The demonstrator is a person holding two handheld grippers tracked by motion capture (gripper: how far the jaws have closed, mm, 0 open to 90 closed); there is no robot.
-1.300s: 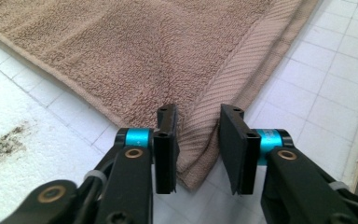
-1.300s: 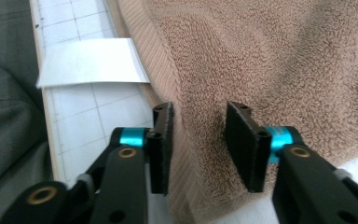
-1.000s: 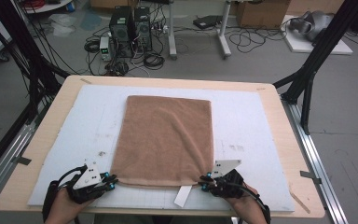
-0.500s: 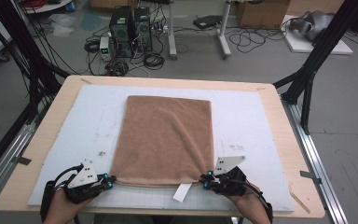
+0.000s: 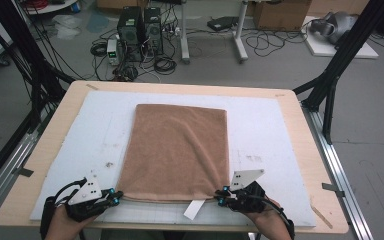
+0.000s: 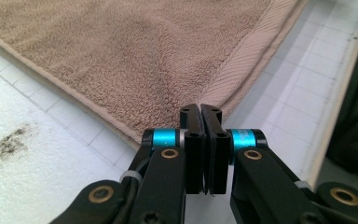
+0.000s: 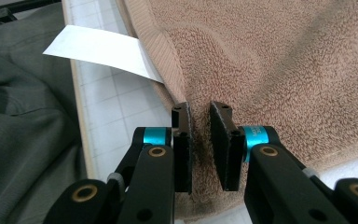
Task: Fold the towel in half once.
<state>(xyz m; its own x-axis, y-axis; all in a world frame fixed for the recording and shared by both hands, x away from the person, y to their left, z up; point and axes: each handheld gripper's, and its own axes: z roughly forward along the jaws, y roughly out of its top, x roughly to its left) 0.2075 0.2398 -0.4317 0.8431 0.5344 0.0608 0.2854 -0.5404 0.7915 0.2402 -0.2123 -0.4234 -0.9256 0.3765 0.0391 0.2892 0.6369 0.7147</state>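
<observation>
A brown terry-cloth towel lies flat mid-table on the white foam board. Its white rectangular label at the near hem is blank. The left gripper has its jaws pressed together at the towel's near-left corner; whether cloth is pinched is unclear. The right gripper sits slightly parted over the near-right corner.

Readable text: none in any view.
White tag on the towel: blank on the side that shows.
White mat on the desk: a printed grid of lines, with no numbers or letters legible.
</observation>
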